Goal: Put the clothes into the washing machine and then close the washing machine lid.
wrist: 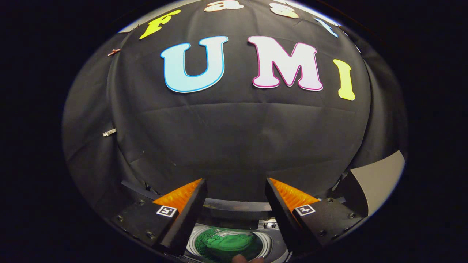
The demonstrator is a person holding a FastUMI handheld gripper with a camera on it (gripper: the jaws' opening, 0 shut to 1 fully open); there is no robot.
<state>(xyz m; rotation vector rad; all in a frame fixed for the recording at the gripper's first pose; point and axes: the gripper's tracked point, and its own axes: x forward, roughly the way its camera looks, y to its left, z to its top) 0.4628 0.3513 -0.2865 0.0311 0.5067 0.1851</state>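
Black cloth walls the booth behind a top-loading washing machine (268, 245), whose round tub sits low beneath the hand-held gripper (236, 184). Its 2 fingers are spread wide and grip nothing, aimed over the far rim of the machine toward the cloth wall. Green clothes (227, 242) already lie bunched inside the tub, below and behind the fingertips, seen through the gap between the 2 fingers. A fingertip of a person's hand (239, 259) shows at the tub's near rim. The lid cannot be made out clearly; a dark band (234, 205) running along the machine's far edge, just beyond the fingers, may be it standing open. By the look of it, loading is done and closing remains, so the coming move likely turns on that far edge straight ahead.
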